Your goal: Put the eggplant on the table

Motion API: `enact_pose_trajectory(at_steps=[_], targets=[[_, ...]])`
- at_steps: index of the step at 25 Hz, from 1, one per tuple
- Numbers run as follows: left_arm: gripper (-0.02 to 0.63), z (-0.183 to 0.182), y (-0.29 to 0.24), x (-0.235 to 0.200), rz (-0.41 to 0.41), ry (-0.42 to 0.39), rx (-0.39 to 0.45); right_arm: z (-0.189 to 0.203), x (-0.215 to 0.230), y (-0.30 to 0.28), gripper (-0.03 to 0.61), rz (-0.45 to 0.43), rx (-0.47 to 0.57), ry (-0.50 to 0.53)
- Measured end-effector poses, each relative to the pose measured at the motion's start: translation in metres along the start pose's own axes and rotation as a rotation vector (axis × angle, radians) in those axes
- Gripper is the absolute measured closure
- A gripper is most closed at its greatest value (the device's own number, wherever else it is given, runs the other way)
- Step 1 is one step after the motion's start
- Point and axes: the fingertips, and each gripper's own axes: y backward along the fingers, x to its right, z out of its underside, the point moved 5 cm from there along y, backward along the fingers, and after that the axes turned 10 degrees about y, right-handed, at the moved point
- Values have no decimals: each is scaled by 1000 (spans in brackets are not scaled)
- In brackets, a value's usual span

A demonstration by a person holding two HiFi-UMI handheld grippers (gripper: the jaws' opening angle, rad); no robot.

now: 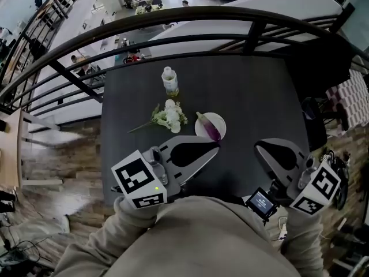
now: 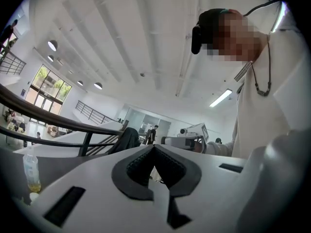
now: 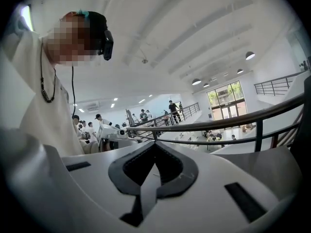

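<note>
Head view: the eggplant (image 1: 209,127) lies on a small white plate (image 1: 219,120) near the middle of the dark table (image 1: 259,103). Its long axis runs on a diagonal, from the far left down toward the near right. I hold both tools at the near edge of the table. The left gripper (image 1: 215,150) has its tips closed together, pointing up and to the right. The plate sits just beyond and a little left of those tips. The right gripper (image 1: 259,147) is also closed and stands well off to the plate's right. I judge my left hand the nearer one for the pickup. A sprig of white flowers (image 1: 169,117) and a clear bottle (image 1: 169,81) stand to the left of and beyond the plate.

Left gripper view: the two jaws meet at the tips with nothing between them. The camera looks out level over the tabletop toward the balcony railing (image 2: 58,125). The bottle shows at the far left. The eggplant is out of this frame.

Right gripper view: the jaws are pressed together and grip nothing. This camera too looks out level past the railing into the hall, and neither eggplant nor plate shows. Either tool, I reckon, must open and tip down toward the plate before it can take the eggplant.
</note>
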Motion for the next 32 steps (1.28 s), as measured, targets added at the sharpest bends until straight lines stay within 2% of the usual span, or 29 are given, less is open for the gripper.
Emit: enact_pose_trajectory(at_steps=[6, 13, 32], targets=[[609, -9, 10, 25, 18, -42, 32, -16, -25, 4, 563, -13, 28, 44], [609, -16, 24, 39, 0, -63, 50, -28, -41, -9, 565, -42, 57, 106], [609, -11, 24, 48, 45, -80, 47, -25, -50, -2, 565, 13, 69, 106]])
